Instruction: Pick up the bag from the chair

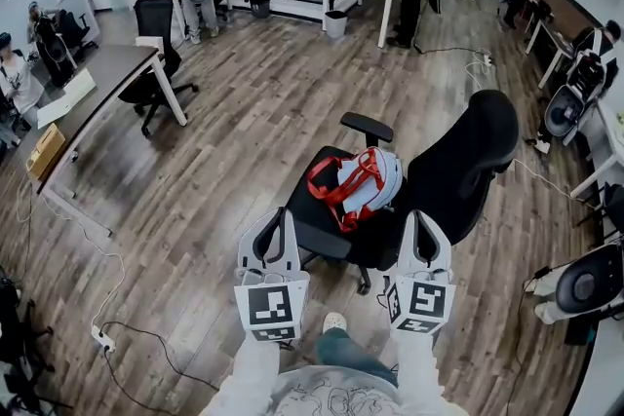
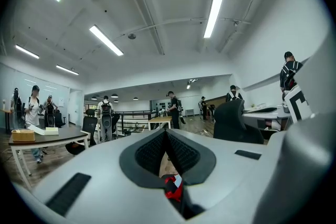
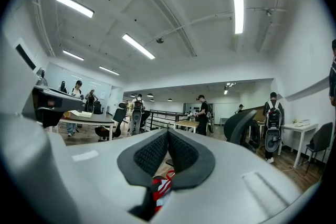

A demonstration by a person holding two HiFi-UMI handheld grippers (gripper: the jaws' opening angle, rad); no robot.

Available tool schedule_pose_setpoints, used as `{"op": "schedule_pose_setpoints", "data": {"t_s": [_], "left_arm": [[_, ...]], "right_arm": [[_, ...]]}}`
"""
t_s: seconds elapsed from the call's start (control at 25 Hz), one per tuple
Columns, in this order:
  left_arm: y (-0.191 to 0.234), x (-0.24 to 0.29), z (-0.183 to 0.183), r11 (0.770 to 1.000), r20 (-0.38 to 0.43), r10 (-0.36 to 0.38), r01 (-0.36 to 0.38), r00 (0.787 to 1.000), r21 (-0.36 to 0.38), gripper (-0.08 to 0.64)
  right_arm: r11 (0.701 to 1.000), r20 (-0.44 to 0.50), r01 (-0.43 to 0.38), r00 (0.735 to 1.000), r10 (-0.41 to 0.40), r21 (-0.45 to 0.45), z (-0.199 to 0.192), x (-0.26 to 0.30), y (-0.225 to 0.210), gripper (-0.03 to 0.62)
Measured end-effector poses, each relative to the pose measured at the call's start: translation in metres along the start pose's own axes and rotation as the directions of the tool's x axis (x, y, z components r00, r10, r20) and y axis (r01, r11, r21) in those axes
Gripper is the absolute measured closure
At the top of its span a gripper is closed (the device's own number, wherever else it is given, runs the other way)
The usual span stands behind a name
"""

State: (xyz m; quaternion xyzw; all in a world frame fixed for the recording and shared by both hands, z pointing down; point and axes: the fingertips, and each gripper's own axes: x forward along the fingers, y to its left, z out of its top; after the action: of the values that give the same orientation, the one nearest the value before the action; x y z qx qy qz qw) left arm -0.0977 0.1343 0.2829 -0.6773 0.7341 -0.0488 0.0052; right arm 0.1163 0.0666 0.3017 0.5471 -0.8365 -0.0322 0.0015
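Currently, approach step: the bag (image 1: 363,182) lies on the chair (image 1: 458,166) seat, at 12 o'clock from left gripper (image 1: 276,227) and right gripper (image 1: 421,231), both pressed together, empty. Next move likely requires spreading jaws toward the red straps (image 1: 331,187).

No word, brand name or number can be read anywhere in these views. The only printed signs are black-and-white square code markers on the white cubes of the left gripper (image 1: 276,224) and the right gripper (image 1: 419,221), showing blocky patterns without letters. The line print on the person's pale grey shirt (image 1: 331,399) is too blurred to read.
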Motion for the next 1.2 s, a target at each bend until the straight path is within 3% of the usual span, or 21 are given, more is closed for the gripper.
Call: {"op": "schedule_pose_setpoints", "data": {"t_s": [0.6, 1.2], "left_arm": [[-0.012, 0.124, -0.026, 1.0, -0.072, 0.028, -0.029, 0.997, -0.008, 0.555], [-0.006, 0.267, -0.055, 0.993, -0.139, -0.121, 0.122, 0.983, -0.004, 0.555]], "right_arm": [[0.999, -0.065, -0.037, 0.997, 0.038, 0.019, -0.04, 0.112, -0.048, 0.581], [0.999, -0.153, 0.049, 0.987, -0.045, 0.02, -0.083, 0.228, -0.064, 0.581]]}}
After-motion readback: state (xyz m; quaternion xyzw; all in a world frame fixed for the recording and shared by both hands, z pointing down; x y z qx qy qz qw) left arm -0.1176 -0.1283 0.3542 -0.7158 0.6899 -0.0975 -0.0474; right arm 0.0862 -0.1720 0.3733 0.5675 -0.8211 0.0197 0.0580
